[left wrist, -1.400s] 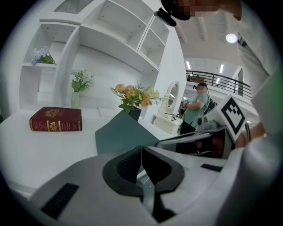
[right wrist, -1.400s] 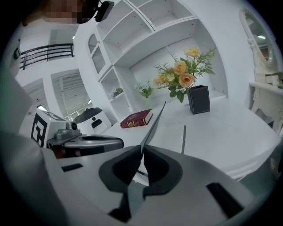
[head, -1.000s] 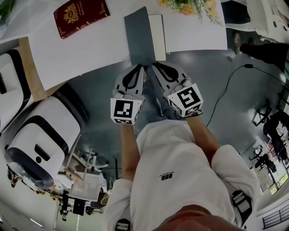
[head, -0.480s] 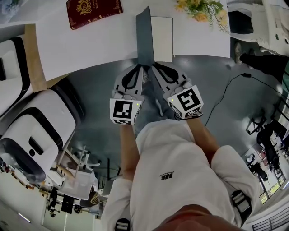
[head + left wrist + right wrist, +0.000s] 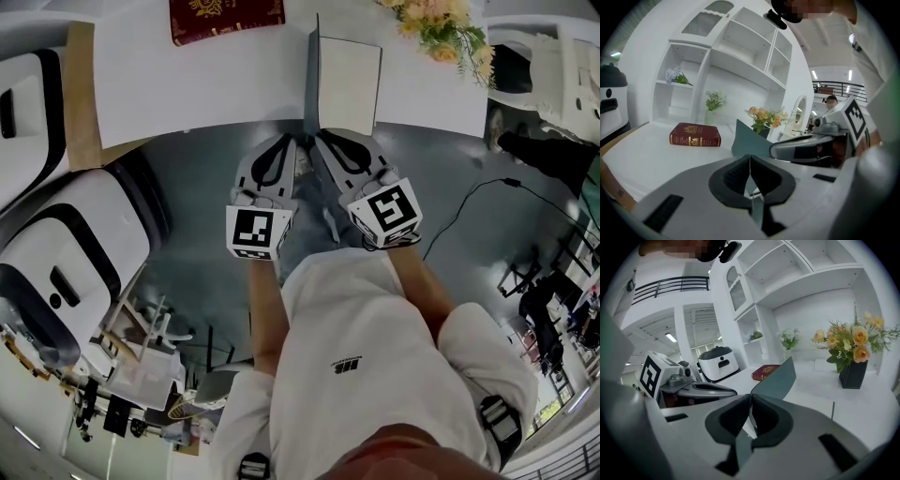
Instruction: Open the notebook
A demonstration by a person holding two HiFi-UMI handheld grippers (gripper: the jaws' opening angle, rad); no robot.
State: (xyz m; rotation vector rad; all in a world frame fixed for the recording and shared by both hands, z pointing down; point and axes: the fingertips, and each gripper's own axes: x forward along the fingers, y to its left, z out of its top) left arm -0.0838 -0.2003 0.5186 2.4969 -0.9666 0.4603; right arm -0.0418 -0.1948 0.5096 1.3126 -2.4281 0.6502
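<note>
The notebook lies on the white table [image 5: 187,84] at its near edge. Its grey-blue cover [image 5: 310,70] stands almost upright over the bare white pages [image 5: 349,84]. My left gripper [image 5: 297,141] and right gripper [image 5: 317,139] sit side by side at the cover's near edge. In the left gripper view the jaws of the left gripper [image 5: 750,161] are shut on the thin cover [image 5: 750,140]. In the right gripper view the right gripper [image 5: 750,401] is likewise shut on the cover [image 5: 776,380], which rises ahead of the jaws.
A dark red book [image 5: 227,17] lies at the table's back left, and a bouquet [image 5: 441,23] in a black vase [image 5: 853,373] at the back right. White appliances [image 5: 66,253] stand left of the table. A cable [image 5: 469,197] runs across the floor on the right.
The cover has swung up from a slant to nearly upright, baring more of the white pages. Both grippers have moved with it, side by side, still shut on its edge.
</note>
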